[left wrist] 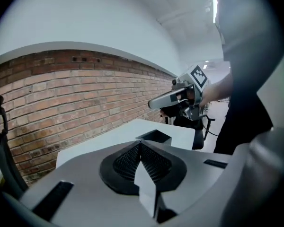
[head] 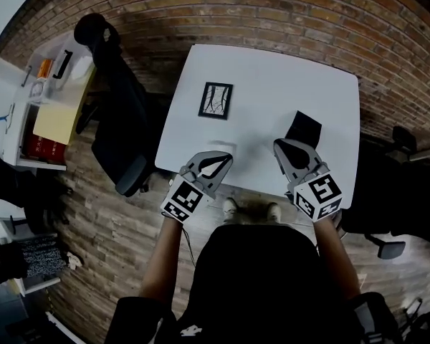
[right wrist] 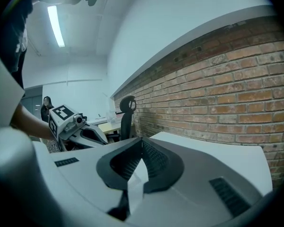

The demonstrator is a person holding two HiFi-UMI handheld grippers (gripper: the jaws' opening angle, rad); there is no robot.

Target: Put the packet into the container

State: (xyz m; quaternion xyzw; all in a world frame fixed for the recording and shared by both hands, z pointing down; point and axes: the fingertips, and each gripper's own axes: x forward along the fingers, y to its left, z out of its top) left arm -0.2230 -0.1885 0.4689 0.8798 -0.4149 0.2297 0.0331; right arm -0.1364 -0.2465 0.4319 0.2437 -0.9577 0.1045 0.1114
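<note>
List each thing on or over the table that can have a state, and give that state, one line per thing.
packet: lying flat on the table, untouched, outside the container.
container: standing on the table, open on top, packet not in it.
left gripper: jaws together, nothing between them.
right gripper: jaws together, nothing between them, close to the container.

The head view is looking steeply down on the table. Both gripper views are skimming low across it toward the brick wall, one catching the right gripper, the other the left gripper.
</note>
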